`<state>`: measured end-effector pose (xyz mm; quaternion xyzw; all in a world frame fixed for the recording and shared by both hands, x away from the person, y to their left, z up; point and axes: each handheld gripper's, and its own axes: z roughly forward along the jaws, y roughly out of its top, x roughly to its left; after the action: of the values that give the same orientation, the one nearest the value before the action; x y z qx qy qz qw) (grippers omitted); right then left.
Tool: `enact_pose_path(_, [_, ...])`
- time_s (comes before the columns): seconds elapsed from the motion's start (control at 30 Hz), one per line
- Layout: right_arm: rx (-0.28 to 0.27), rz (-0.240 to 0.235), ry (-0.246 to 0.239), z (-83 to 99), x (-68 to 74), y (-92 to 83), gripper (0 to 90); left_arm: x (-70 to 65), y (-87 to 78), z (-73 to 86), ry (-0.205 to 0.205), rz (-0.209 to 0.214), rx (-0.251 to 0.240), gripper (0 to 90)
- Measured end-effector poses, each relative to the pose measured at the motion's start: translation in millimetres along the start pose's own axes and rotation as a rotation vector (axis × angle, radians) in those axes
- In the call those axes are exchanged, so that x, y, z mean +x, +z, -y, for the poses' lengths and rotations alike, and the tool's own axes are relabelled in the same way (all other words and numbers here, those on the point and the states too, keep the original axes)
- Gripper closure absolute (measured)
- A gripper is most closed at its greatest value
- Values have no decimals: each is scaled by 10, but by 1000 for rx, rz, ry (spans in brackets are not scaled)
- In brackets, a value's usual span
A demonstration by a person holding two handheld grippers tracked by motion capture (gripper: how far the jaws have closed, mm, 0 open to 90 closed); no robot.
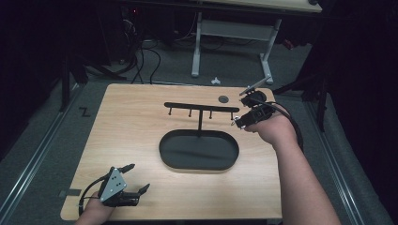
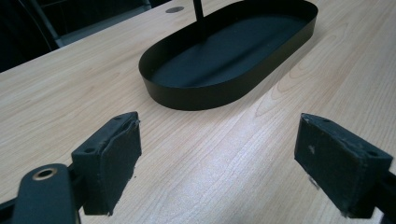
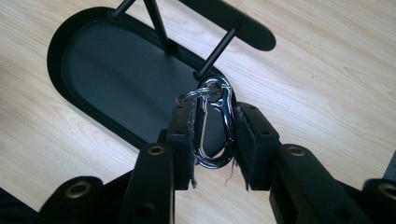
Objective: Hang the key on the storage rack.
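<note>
A black T-shaped stand (image 1: 202, 107) with several hanging pegs rises from a black oval tray (image 1: 162, 145) in the middle of the wooden table. My right gripper (image 1: 237, 123) is at the crossbar's right end, shut on a silver carabiner clip (image 3: 229, 126) that has a small key ring (image 3: 189, 96) at its top. The clip's upper eye sits right at the tip of the end peg (image 3: 219, 51); whether the peg passes through it I cannot tell. Down at the table's front left, my left gripper (image 1: 140, 176) stands open, its pads (image 2: 116, 154) empty and pointing toward the tray (image 2: 205, 100).
A small dark round disc (image 1: 223, 99) lies on the table behind the stand. The table's front edge runs just under the left hand. Beyond the far edge are the white legs of a desk (image 1: 197, 47) and cables on the floor.
</note>
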<state>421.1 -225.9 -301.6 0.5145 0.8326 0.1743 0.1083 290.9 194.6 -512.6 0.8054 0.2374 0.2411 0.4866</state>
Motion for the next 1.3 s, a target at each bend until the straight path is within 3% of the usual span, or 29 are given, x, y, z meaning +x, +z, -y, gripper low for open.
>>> enact_pose_path(1.3, [20,21,46,-177,-110,178,689,-5,-11,6,0,-1,-2,152])
